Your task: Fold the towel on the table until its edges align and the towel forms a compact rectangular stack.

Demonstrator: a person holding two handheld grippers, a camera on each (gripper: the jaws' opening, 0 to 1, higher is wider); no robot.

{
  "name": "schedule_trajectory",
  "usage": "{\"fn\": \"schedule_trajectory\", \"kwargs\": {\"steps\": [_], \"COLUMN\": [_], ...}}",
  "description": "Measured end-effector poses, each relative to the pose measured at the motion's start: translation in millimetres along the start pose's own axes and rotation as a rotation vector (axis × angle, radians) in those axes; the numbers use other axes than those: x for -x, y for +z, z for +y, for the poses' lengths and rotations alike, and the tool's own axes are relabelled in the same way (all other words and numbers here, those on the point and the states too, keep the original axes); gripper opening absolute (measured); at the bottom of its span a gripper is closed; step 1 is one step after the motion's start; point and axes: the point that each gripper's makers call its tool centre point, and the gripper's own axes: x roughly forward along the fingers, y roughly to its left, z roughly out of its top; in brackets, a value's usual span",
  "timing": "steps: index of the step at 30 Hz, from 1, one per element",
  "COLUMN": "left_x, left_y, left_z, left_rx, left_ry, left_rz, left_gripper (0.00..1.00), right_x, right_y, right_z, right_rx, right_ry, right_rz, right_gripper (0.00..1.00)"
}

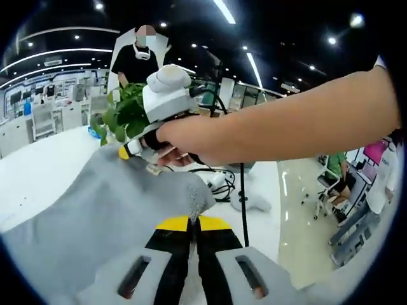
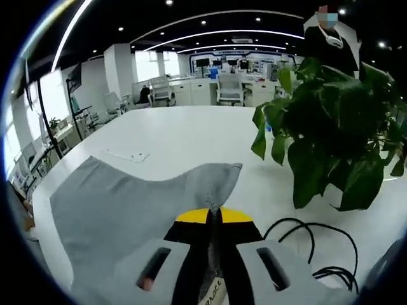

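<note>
A grey towel (image 1: 108,210) is lifted off the white table (image 1: 44,165), held by two corners. My left gripper (image 1: 193,223) is shut on one corner, with the cloth bunched at its yellow tips. In the left gripper view the right gripper (image 1: 137,151), gripped by a person's hand (image 1: 187,136), pinches the towel's far corner. In the right gripper view my right gripper (image 2: 213,216) is shut on a towel (image 2: 127,203) corner, and the rest of the cloth drapes down onto the table (image 2: 178,140) at the left.
A leafy potted plant (image 2: 331,133) stands on the table close to the right gripper, with black cables (image 2: 318,251) beside it. A person in black (image 1: 135,60) stands behind the table. Office desks and chairs (image 2: 229,89) fill the background.
</note>
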Motion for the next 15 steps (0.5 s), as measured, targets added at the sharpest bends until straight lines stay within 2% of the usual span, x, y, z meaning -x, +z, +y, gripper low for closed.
{"fn": "schedule_trajectory", "kwargs": {"steps": [3,7,15], "left_x": [13.0,31.8,74.5], "left_y": [12.7,26.9,40.5], "left_z": [4.9,14.6,34.0], "left_rx": [-0.020,-0.037,-0.081], "left_ry": [0.013,0.033,0.078], "left_rz": [-0.026,-0.056,-0.097], "left_gripper": [0.02,0.02,0.02], "right_x": [12.0,16.1,20.1], "right_y": [11.5,25.7,54.4], "right_z": [13.9,24.5,52.6], "right_rx": [0.004,0.011,0.043], "right_ry": [0.001,0.001,-0.003], "right_rz": [-0.011,-0.018,-0.009], "right_gripper": [0.02,0.02,0.02]}}
